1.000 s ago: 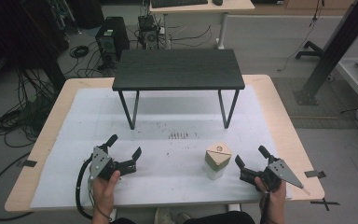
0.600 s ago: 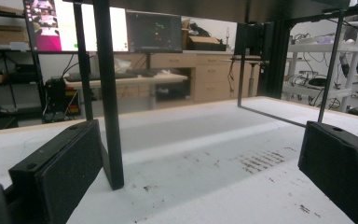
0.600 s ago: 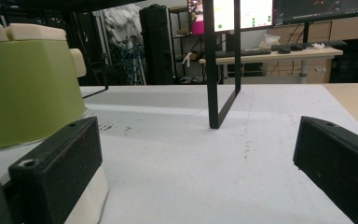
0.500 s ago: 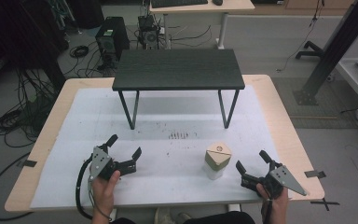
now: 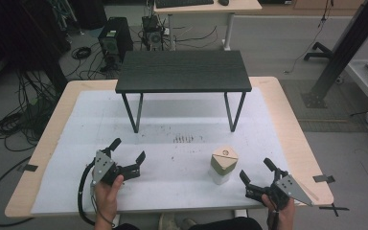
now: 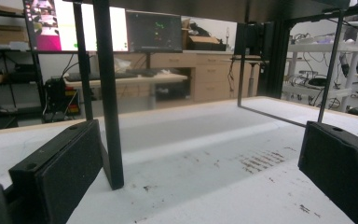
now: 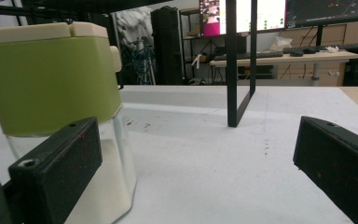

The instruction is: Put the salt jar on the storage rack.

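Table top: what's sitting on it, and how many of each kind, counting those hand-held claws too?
Hand-held claws: 2, the left claw and the right claw, both open.
Small black shelves on legs: 1, the black shelf.
Green-lidded jars: 1, the jar, near the right claw.
Total: 4.

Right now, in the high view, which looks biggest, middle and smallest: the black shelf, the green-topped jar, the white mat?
Largest to smallest, as they look in the high view:
1. white mat
2. black shelf
3. green-topped jar
The two grippers look alike in size, so I won't rank them.
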### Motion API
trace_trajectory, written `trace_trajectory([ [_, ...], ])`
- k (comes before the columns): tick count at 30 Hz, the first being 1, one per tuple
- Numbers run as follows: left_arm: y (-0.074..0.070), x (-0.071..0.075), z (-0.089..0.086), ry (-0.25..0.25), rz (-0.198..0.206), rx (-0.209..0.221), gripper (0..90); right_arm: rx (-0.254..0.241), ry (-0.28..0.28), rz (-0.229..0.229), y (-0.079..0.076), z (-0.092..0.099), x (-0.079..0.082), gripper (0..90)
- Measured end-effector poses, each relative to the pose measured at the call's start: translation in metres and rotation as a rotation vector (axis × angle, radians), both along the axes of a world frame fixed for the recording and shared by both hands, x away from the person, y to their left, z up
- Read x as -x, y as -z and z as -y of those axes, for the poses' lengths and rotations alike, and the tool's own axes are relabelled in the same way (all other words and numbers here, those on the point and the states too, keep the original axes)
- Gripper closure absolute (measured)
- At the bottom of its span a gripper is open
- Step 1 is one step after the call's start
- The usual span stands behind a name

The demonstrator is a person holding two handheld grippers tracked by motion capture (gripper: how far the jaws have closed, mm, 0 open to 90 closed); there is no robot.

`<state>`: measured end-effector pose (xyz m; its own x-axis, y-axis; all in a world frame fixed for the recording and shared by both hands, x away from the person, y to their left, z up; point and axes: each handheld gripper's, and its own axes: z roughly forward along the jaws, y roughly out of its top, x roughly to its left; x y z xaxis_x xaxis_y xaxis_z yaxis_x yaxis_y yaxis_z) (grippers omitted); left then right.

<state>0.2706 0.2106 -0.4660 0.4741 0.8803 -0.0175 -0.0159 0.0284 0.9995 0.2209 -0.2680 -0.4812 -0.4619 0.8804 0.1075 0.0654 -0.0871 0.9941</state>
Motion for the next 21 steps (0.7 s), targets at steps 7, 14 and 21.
trace_trajectory([
  [7,0.0,0.0,0.0,0.0,0.0,0.0,0.4,-0.002,-0.015,0.003,0.0,-0.003,0.005,0.7],
  [14,0.0,0.0,0.0,0.0,0.0,0.0,0.4,-0.001,-0.028,0.005,0.0,-0.007,0.009,0.6],
  [21,0.0,0.0,0.0,0.0,0.0,0.001,0.4,0.0,-0.045,0.006,0.0,-0.014,0.013,0.6],
])
